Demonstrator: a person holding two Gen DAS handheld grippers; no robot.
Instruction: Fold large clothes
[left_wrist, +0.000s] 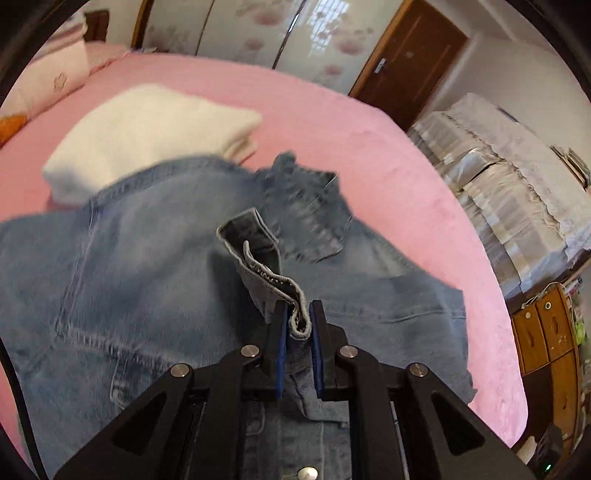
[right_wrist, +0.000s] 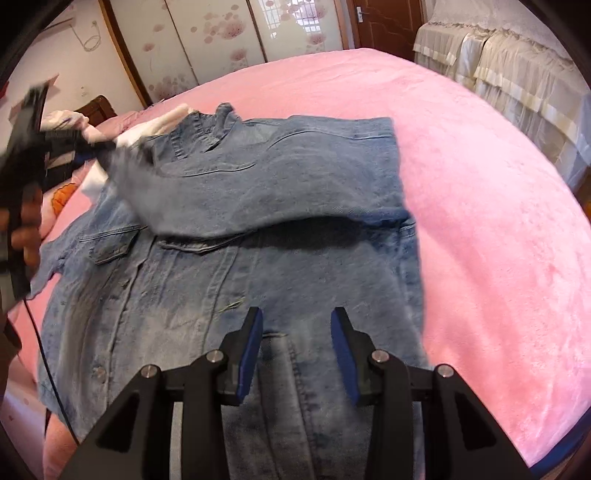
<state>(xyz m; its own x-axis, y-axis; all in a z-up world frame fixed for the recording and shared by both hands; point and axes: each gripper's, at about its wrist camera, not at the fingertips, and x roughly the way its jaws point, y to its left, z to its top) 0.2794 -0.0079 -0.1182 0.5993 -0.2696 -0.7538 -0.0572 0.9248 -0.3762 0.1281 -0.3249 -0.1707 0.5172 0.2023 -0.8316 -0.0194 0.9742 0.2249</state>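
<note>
A blue denim jacket (right_wrist: 280, 206) lies spread on the pink bed (right_wrist: 480, 206), front side up. My left gripper (left_wrist: 299, 317) is shut on the jacket's sleeve cuff (left_wrist: 280, 288) and holds the sleeve lifted over the jacket body (left_wrist: 129, 258). In the right wrist view the left gripper (right_wrist: 79, 142) is at the far left, with the sleeve (right_wrist: 147, 192) stretched from it across the jacket. My right gripper (right_wrist: 297, 325) is open and empty, just above the jacket's lower part.
A folded white garment (left_wrist: 147, 129) lies on the bed beyond the jacket collar. Pillows (left_wrist: 55, 81) are at the bed head. A cloth-covered cabinet (right_wrist: 509, 62), a wooden door (left_wrist: 410, 59) and wardrobe doors (right_wrist: 221, 37) stand beyond the bed.
</note>
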